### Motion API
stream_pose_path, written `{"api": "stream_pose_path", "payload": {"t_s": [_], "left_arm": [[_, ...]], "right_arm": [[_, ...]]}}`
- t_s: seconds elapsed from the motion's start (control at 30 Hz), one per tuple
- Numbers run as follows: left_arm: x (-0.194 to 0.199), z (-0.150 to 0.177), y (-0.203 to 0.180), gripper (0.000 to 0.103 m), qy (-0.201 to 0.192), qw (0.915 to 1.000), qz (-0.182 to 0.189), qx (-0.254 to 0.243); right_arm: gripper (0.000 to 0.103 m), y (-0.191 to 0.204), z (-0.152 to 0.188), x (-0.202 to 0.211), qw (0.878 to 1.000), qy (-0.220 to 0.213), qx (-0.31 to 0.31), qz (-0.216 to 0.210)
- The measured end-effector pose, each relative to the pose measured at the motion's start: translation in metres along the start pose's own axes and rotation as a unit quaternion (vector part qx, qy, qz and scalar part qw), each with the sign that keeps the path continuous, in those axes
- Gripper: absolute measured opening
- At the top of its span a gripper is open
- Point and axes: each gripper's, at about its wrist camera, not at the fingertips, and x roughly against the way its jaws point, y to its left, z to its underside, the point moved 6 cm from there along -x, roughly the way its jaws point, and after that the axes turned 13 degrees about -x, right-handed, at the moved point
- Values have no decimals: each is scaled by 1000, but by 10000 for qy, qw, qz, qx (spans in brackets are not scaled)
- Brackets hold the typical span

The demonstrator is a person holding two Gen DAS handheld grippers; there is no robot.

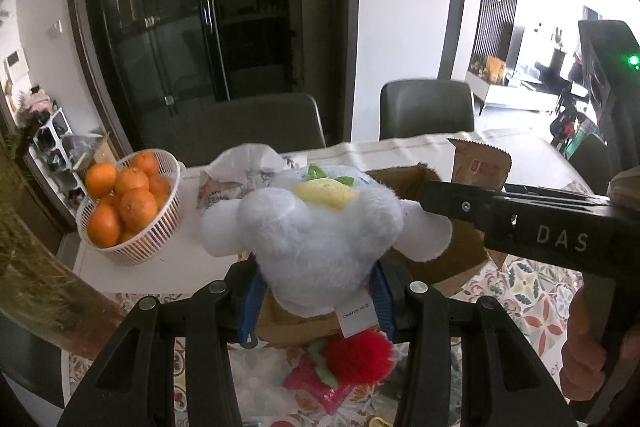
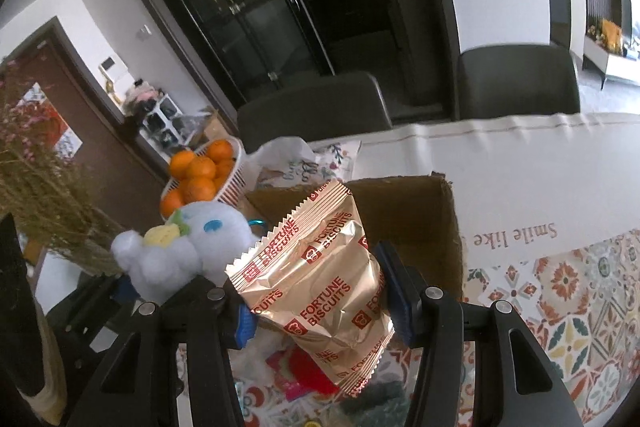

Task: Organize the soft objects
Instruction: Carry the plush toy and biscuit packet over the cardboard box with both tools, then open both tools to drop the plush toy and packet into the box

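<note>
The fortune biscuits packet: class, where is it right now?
In the right wrist view, the fortune biscuits packet is clamped in the right tool, held above the open cardboard box, with the white plush toy to its left.

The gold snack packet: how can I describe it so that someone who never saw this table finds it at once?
Find the open brown cardboard box on the patterned tablecloth. In front of it, the right gripper holds up a shiny gold foil packet. Unlike the fluffy pale blue plush toy beside it, it is crinkled and printed with red "FORTUNE BISCUITS".
</note>
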Motion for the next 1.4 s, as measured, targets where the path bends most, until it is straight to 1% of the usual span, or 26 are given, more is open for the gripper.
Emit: {"api": "stream_pose_path", "payload": {"t_s": [0.23, 0.37, 0.43, 0.5, 0.53, 0.57, 0.6, 0.63, 0.77, 0.87, 1.03, 1.1, 1.17, 1.2, 1.27, 1.4], "left_arm": [[-47, 2, 3, 46, 494, 9983, 265, 132], [-64, 6, 4, 49, 680, 9973, 262, 126], [-69, 6, 3, 52, 731, 9968, 284, 119], [-73, 8, 4, 62, 780, 9965, 281, 114], [-76, 8, 4, 65, 807, 9963, 268, 118], [-77, 9, 4, 69, 828, 9961, 272, 126], [-78, 10, 4, 73, 846, 9959, 272, 143], [-78, 11, 5, 73, 854, 9958, 265, 176], [-75, 10, 9, 80, 848, 9957, 224, 303], [-69, 8, 10, 84, 832, 9960, 134, 292], [-48, 12, 12, 91, 790, 9964, -130, 281], [-38, 14, 14, 96, 782, 9961, -293, 296], [-27, 18, 16, 98, 786, 9953, -476, 311], [-21, 20, 18, 99, 784, 9947, -574, 335], [-11, 25, 21, 99, 766, 9939, -701, 370], [14, 39, 24, 101, 707, 9921, -940, 447]], "right_arm": [[54, -16, -10, -39, 9991, 327, -90, 254], [54, -22, -11, -55, 9981, 472, -74, 383], [55, -25, -10, -60, 9977, 555, -96, 380], [56, -27, -10, -65, 9974, 613, -106, 368], [59, -27, -10, -66, 9972, 637, -114, 378], [69, -28, -9, -68, 9966, 713, -126, 390], [73, -28, -8, -69, 9963, 751, -144, 397], [75, -28, -8, -69, 9962, 759, -171, 381], [75, -27, -7, -64, 9965, 737, -232, 322], [75, -26, -7, -54, 9974, 578, -192, 394], [75, -23, -5, -29, 9971, 207, -71, 730], [75, -21, -2, -18, 9959, 60, -25, 897], [75, -18, 3, -6, 9947, -93, 16, 1021], [76, -17, 5, -2, 9940, -138, 44, 1087], [80, -13, 12, 5, 9930, -195, 128, 1160], [81, -10, 30, 18, 9906, -152, 211, 1343]]}}
